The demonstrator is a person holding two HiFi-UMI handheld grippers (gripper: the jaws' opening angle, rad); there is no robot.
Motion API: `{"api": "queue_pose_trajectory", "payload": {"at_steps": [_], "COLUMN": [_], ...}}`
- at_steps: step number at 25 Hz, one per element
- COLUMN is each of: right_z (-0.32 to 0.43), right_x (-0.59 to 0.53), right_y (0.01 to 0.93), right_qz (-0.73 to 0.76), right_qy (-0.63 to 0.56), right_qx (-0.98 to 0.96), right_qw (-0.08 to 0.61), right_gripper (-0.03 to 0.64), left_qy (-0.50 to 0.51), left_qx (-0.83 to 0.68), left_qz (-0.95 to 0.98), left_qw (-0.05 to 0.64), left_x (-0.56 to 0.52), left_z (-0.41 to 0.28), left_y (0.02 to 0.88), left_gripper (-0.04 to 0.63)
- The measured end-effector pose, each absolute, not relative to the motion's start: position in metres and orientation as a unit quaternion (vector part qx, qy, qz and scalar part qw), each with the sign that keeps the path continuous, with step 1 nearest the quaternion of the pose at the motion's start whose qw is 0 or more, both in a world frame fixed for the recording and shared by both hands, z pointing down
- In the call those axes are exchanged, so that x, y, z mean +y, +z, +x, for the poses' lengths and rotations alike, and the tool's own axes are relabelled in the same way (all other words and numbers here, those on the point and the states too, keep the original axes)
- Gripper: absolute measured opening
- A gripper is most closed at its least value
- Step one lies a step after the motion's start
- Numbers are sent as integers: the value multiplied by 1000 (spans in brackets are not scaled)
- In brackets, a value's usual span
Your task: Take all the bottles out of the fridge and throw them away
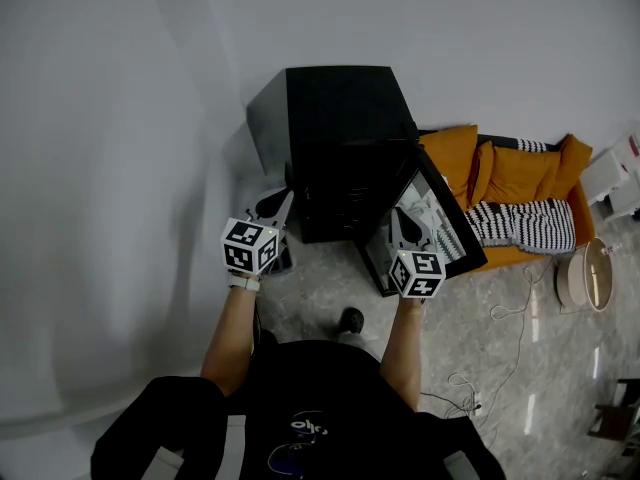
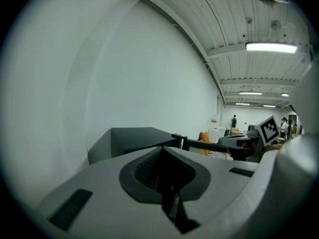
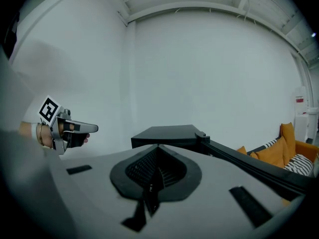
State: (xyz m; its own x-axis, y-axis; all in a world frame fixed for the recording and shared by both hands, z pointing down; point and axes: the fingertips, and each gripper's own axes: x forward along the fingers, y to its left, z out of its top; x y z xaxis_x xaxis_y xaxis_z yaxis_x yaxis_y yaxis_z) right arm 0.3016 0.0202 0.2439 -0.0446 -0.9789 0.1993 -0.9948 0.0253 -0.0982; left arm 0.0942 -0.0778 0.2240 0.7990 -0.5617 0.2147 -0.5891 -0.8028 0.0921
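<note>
A black mini fridge (image 1: 340,118) stands against the white wall, with its door (image 1: 445,218) swung open to the right. Its inside is dark and I see no bottles in any view. My left gripper (image 1: 284,201) hovers by the fridge's left front corner, its jaws together and nothing in them. My right gripper (image 1: 400,220) hangs just inside the open door, also shut and empty. From the left gripper view the shut jaws (image 2: 162,148) point over the fridge top (image 2: 134,135), and the right gripper (image 2: 239,141) shows at the right. In the right gripper view the jaws (image 3: 158,147) face the fridge (image 3: 169,132).
An orange sofa (image 1: 520,173) with a striped cushion (image 1: 525,223) sits right of the door. A round wooden stool (image 1: 590,273) and loose cables (image 1: 500,313) lie on the stone floor. The person's shoe (image 1: 350,320) is just in front of the fridge.
</note>
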Motion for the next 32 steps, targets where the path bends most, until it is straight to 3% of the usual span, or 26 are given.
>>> {"api": "queue_pose_trajectory", "payload": {"at_steps": [32], "right_z": [289], "right_x": [11], "right_y": [254], "right_qz": [674], "right_qy": [108], "right_qx": [-729], "right_qw": [54], "right_gripper": [8], "left_qy": [97], "left_qx": [-298], "left_qz": [946], "left_qw": [82], "left_x": [-76], "left_z": [98], "left_y": [235], "left_gripper": [0]}}
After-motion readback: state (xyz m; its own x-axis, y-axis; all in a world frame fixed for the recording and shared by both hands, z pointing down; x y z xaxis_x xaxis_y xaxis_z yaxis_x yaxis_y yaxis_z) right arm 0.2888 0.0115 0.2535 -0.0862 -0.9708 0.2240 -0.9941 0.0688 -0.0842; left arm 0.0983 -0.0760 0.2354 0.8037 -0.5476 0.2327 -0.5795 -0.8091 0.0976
